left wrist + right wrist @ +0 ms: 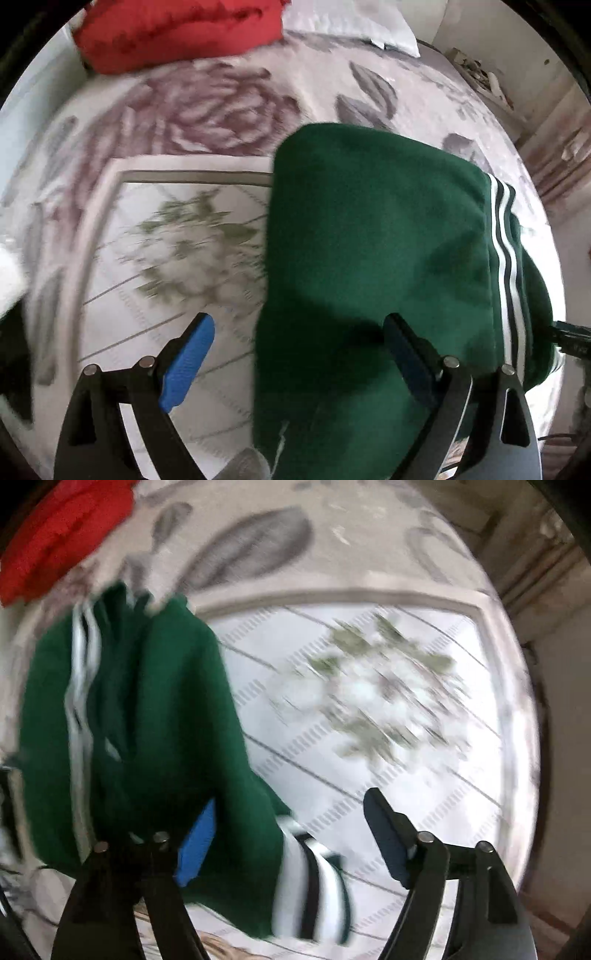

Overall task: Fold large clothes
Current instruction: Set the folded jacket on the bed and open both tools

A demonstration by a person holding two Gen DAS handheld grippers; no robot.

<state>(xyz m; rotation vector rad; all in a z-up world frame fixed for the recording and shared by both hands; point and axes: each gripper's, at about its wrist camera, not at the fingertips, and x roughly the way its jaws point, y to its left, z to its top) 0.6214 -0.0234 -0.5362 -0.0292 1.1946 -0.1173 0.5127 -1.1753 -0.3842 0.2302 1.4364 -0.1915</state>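
Garment: green top (369, 258) with white-striped trim, lying in a folded bundle on a bed (229, 92) under a floral bedspread, apparently laid down there partway through folding. Striped cuff (314, 886) lay at the near edge of the bundle in the right wrist view.

Left gripper (299, 354): fingers wide apart over the cloth, gripping nothing.

Right gripper (291, 834): fingers apart, cuff between them but not pinched; likely a release.

Red fabric (177, 33) and a white pillow (351, 22) lay at the far end.

Obscured: motion blur, heavy in the right view; fold count and garment type could not be told; lower edges hidden behind the gripper frames.
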